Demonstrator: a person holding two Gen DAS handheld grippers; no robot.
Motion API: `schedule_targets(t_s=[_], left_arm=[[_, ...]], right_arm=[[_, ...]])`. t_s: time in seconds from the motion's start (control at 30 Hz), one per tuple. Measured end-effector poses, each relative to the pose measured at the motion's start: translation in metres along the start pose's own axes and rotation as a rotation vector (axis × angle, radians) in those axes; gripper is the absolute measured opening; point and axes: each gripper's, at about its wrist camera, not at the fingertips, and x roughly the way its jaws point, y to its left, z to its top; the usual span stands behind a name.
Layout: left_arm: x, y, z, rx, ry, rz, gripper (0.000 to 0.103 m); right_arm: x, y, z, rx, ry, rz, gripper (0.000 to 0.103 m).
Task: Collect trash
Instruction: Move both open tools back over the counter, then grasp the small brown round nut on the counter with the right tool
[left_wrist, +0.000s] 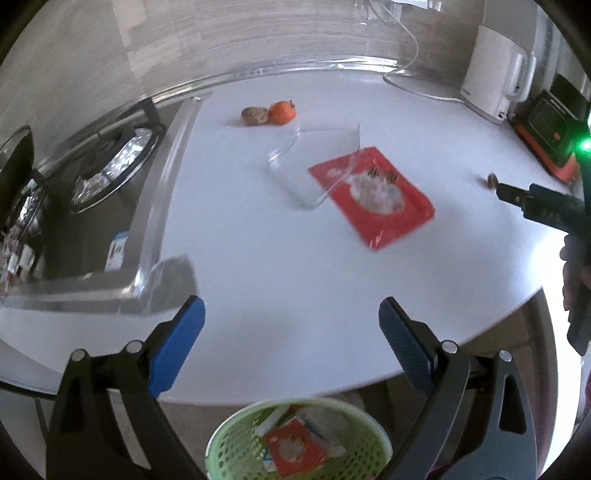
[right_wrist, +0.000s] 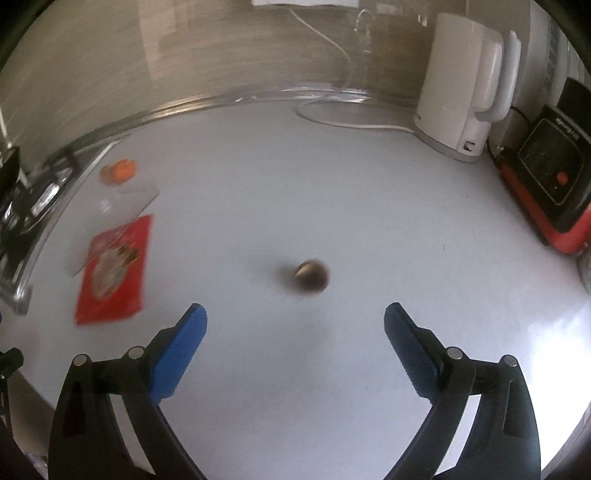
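On the white countertop (right_wrist: 332, 206), a small brown round scrap (right_wrist: 311, 278) lies ahead of the right gripper (right_wrist: 295, 325), jaws wide, empty. Left gripper (left_wrist: 291, 317), likewise spread and empty, hangs above a green perforated plastic basket (left_wrist: 229, 439) holding wrappers; a red printed packet (left_wrist: 373, 201) lies beyond.

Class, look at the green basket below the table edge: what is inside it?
The green basket holds a red packet, like the one on the table, lying on white wrappers or papers. Whatever lies beneath them is covered, and the frame cuts off the basket's bottom.
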Motion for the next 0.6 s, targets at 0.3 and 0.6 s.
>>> schedule_targets(t_s=[0.3, 0.6], left_arm=[[0.028, -0.013, 0.051, -0.003, -0.013, 0.017, 0.095], [0.050, -0.010, 0.081, -0.002, -0.004, 0.035, 0.095]], right_arm=[[0.031, -0.008, 0.010, -0.060, 0.019, 0.056, 0.069], [0.030, -0.007, 0.007, -0.119, 0.023, 0.076, 0.037]])
